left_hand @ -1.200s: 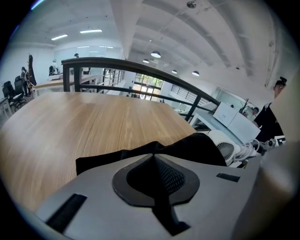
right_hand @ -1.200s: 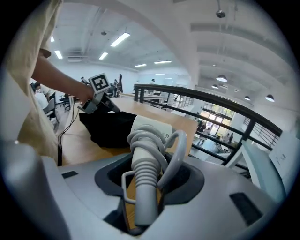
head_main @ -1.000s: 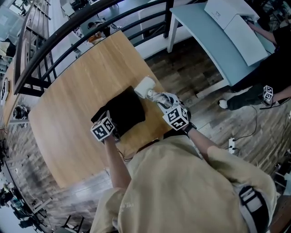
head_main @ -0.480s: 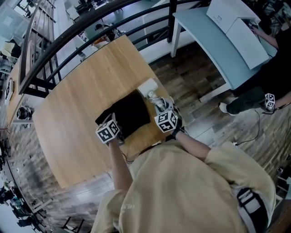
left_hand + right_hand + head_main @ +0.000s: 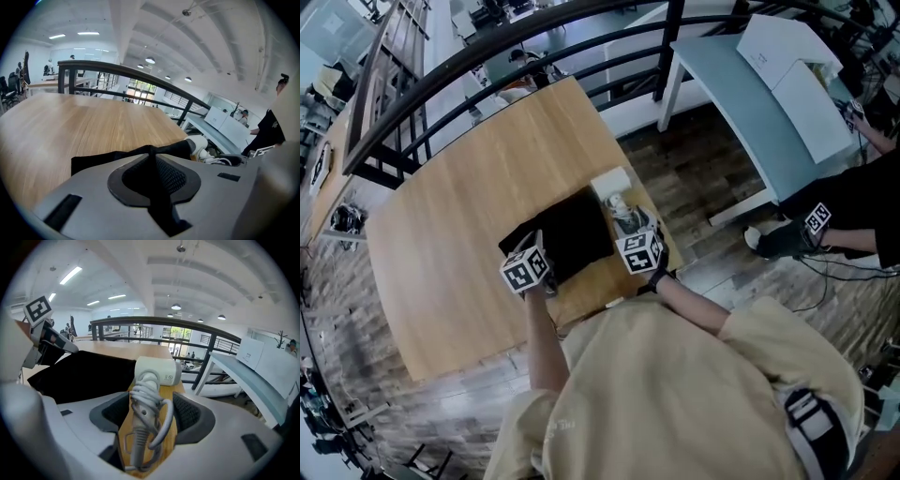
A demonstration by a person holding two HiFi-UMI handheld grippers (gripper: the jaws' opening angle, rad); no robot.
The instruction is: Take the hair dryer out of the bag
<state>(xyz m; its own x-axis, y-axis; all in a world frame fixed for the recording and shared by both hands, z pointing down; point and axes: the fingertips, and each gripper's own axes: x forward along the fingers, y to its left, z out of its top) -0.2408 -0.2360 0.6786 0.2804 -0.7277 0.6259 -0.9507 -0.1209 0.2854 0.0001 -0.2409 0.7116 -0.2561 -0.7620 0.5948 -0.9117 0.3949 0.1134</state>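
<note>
The white hair dryer [image 5: 612,187] lies on the wooden table [image 5: 459,216] just right of the flat black bag [image 5: 567,239], outside it. Its handle, wrapped in cord [image 5: 145,413], points back between the jaws of my right gripper [image 5: 150,416], which are opening; a gap shows on both sides and the pads [image 5: 187,413] do not press it. My left gripper [image 5: 152,176] pinches a fold of the black bag [image 5: 112,157] at the near edge; its jaws are only beginning to ease. The hair dryer [image 5: 199,145] shows beyond that fold.
A black railing [image 5: 487,70] runs along the table's far side. A pale blue table [image 5: 750,103] with a white box [image 5: 787,56] stands at the right, with a seated person [image 5: 853,202] beside it. The table's near-right edge is close to the dryer.
My right gripper has come in closer to the bag's right edge and lower, rolled a little, and its jaws now stand wider around the dryer's handle. My left gripper has stayed on the bag.
</note>
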